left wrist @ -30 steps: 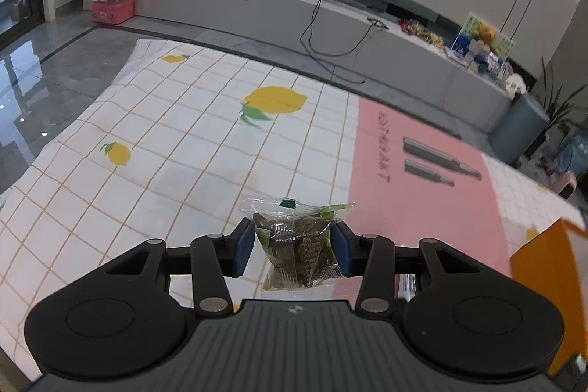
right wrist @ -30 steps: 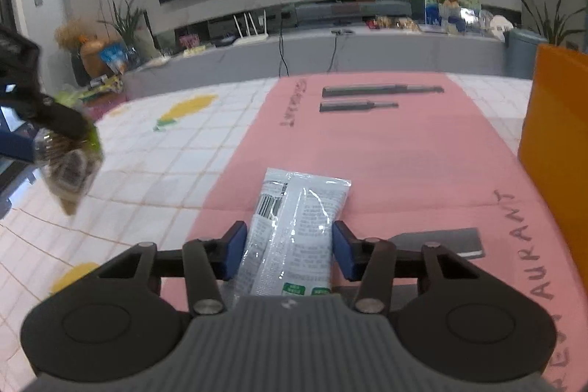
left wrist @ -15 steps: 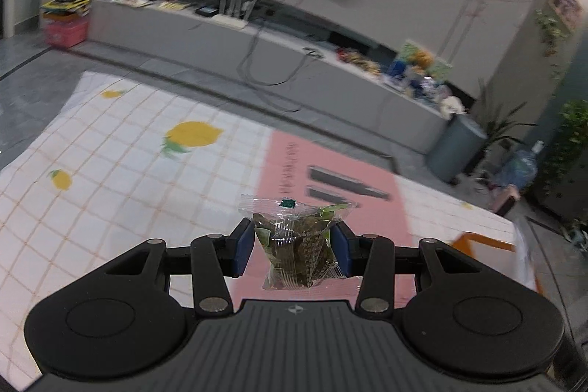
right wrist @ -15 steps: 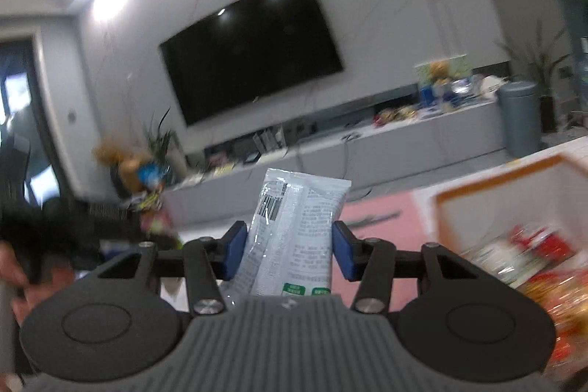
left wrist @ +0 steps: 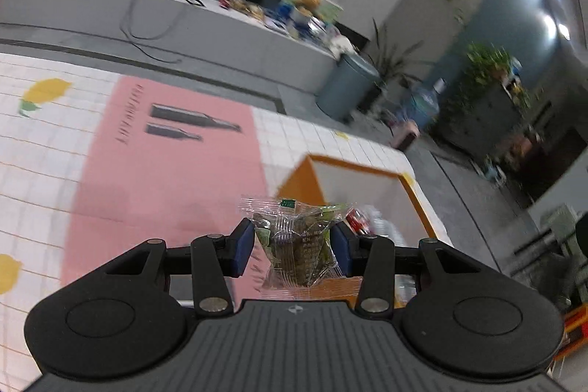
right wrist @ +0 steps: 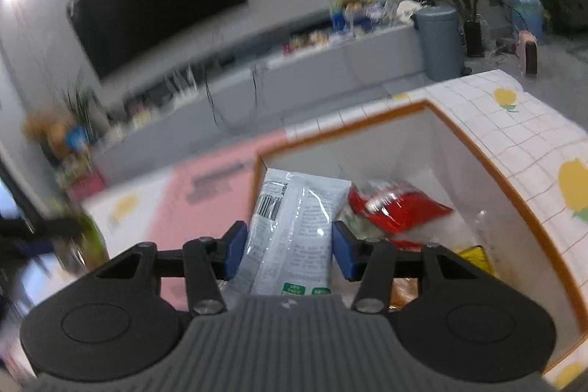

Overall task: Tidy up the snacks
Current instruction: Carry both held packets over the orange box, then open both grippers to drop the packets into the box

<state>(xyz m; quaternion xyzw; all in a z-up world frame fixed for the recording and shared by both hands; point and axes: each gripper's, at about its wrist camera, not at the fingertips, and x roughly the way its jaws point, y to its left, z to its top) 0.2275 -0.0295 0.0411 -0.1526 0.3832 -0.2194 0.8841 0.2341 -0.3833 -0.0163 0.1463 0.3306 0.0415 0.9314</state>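
2 tools each grip 1 snack: the left tool clamps a clear-wrapped dark green snack packet, with the orange-rimmed box at 1 o'clock; the right tool clamps a white snack pouch above that box, red packets inside.

- Left gripper, lower centre of frame: blue pads clamp a clear-wrapped dark snack packet.
- Orange-rimmed box right of centre, wrappers inside.
- Pink mat on lemon-print checked cloth, left.
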